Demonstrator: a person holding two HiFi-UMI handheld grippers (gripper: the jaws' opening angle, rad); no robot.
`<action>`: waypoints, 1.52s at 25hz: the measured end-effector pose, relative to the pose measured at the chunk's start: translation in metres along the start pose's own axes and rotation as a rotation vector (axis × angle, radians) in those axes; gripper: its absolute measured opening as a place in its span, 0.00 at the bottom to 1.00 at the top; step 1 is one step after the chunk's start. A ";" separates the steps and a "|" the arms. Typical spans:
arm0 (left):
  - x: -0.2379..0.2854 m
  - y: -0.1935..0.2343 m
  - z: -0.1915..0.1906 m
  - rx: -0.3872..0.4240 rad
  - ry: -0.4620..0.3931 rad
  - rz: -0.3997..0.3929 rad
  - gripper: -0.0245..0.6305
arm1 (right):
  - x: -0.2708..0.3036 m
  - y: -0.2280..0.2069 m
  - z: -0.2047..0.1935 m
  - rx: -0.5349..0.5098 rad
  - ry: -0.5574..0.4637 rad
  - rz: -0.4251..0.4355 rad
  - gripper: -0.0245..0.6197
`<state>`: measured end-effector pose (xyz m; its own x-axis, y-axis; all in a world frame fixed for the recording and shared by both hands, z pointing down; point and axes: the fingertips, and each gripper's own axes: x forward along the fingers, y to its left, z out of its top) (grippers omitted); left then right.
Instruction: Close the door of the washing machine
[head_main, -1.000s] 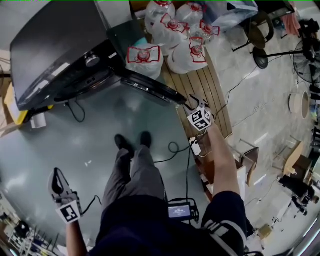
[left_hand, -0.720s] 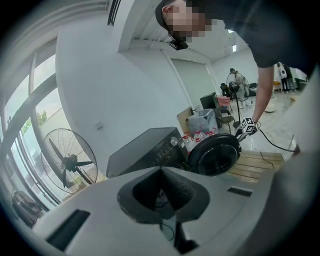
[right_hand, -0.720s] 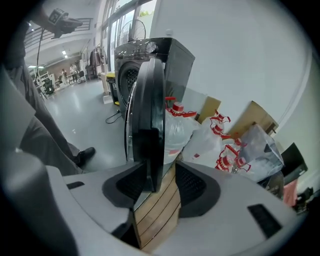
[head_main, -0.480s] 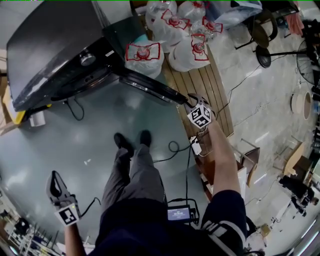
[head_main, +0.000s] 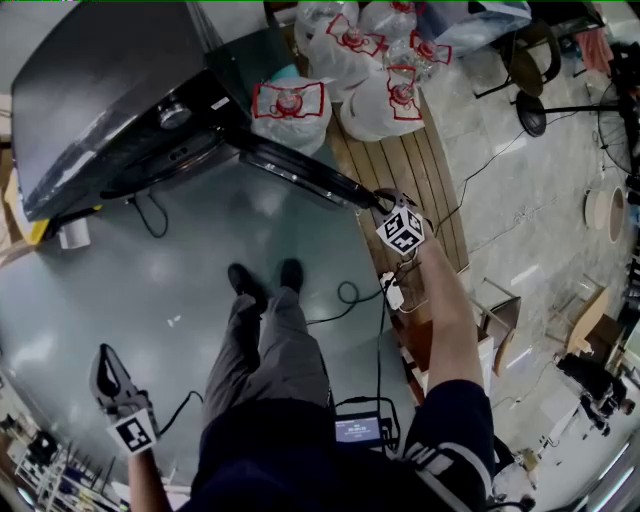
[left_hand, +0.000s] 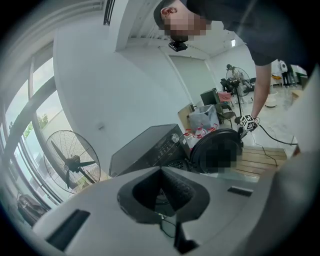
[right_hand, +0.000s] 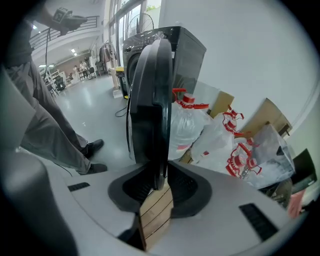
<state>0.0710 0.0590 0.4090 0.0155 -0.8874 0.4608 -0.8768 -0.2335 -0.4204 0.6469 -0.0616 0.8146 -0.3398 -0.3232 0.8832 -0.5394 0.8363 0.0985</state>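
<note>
Right gripper, jaws just closing, pinches door (grey floor).

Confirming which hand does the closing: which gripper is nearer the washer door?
Right. The right gripper is at the door; its jaws have just been closing on its edge. The left gripper hangs far off beside the person's leg.

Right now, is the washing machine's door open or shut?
Open. The door sticks far out from the front of the washing machine, not flat against it.
</note>
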 end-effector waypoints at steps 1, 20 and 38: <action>0.000 0.002 0.000 0.001 0.000 0.004 0.07 | 0.000 0.000 -0.001 0.002 0.001 0.002 0.19; -0.004 0.001 -0.018 -0.017 0.002 0.025 0.07 | 0.001 0.032 0.000 0.083 0.027 -0.014 0.17; -0.048 0.015 -0.043 -0.078 -0.018 0.115 0.07 | -0.001 0.113 0.011 0.172 0.066 -0.054 0.17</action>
<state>0.0366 0.1155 0.4142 -0.0791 -0.9135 0.3991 -0.9081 -0.0991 -0.4069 0.5775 0.0283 0.8194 -0.2589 -0.3310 0.9074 -0.6809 0.7289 0.0716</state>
